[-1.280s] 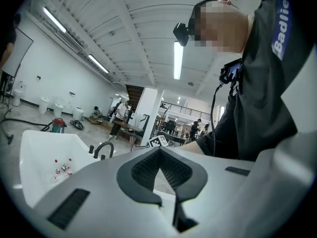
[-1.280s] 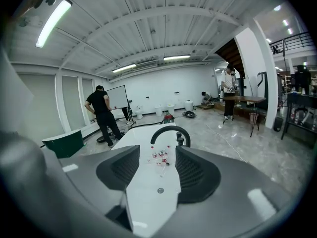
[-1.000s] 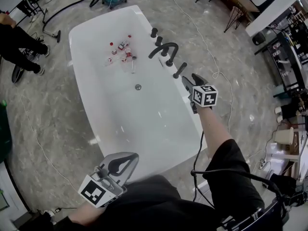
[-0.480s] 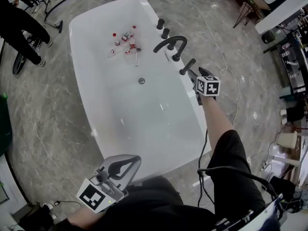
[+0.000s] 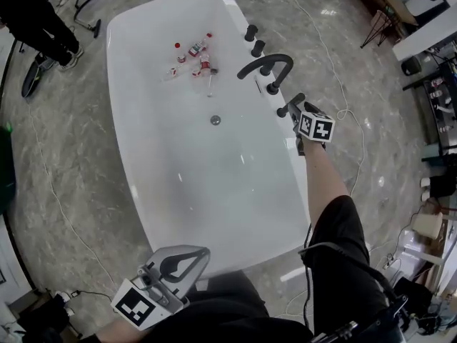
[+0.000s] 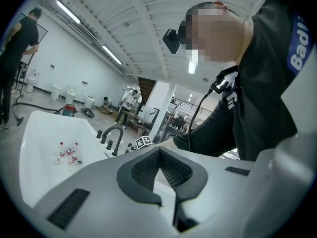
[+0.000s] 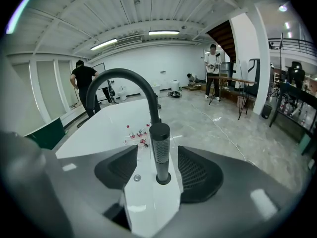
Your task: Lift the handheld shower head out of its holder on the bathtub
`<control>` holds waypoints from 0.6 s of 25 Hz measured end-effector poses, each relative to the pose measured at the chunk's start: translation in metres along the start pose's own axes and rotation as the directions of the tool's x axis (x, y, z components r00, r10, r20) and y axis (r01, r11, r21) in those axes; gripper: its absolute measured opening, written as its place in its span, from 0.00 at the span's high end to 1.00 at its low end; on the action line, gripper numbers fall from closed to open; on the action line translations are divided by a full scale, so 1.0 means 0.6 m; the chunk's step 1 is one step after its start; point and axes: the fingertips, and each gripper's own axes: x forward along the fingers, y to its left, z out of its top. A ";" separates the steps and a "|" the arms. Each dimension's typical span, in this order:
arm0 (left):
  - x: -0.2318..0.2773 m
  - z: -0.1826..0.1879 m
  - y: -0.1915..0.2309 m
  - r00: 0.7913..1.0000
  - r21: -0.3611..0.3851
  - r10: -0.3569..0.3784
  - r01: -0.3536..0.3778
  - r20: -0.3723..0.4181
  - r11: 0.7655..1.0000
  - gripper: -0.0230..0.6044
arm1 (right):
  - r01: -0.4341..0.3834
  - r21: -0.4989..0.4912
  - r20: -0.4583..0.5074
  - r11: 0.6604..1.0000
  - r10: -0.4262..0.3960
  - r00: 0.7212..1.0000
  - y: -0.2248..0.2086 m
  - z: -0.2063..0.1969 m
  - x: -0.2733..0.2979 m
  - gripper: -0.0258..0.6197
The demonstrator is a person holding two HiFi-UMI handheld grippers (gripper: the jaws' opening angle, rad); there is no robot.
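The handheld shower head (image 7: 160, 148), a dark ribbed cylinder, stands upright in its holder on the white bathtub's rim (image 7: 148, 202); the head view shows the shower head (image 5: 291, 106) on the tub's right edge. My right gripper (image 7: 159, 158) is open with one jaw on each side of the cylinder, and its pads (image 7: 195, 171) stay apart from it. In the head view the right gripper (image 5: 294, 113) sits at the rim. My left gripper (image 5: 200, 253) hangs near the tub's near end, shut with nothing in it; the left gripper (image 6: 158, 152) points along the tub.
A black arched faucet (image 5: 265, 64) and round knobs (image 5: 250, 32) stand on the rim just beyond the shower head. Several small bottles (image 5: 193, 57) lie in the tub (image 5: 143, 156) above the drain (image 5: 215, 120). A person (image 5: 36, 13) stands at the far left. A cable (image 5: 335, 70) runs over the floor.
My right gripper has moved down and forward to the rim, so the shower head now stands between its jaws. The left gripper has sunk a little.
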 end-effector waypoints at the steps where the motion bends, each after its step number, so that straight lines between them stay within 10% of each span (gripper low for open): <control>1: 0.001 -0.008 0.004 1.000 -0.007 0.007 -0.007 -0.005 1.000 0.96 | -0.002 0.000 -0.002 1.000 0.002 1.000 -0.002 -0.002 0.010 0.61; 15: -0.034 -0.067 0.016 0.995 -0.051 0.092 -0.094 -0.047 0.994 0.96 | 0.101 -0.045 -0.016 0.994 -0.102 0.995 -0.014 -0.011 0.052 0.75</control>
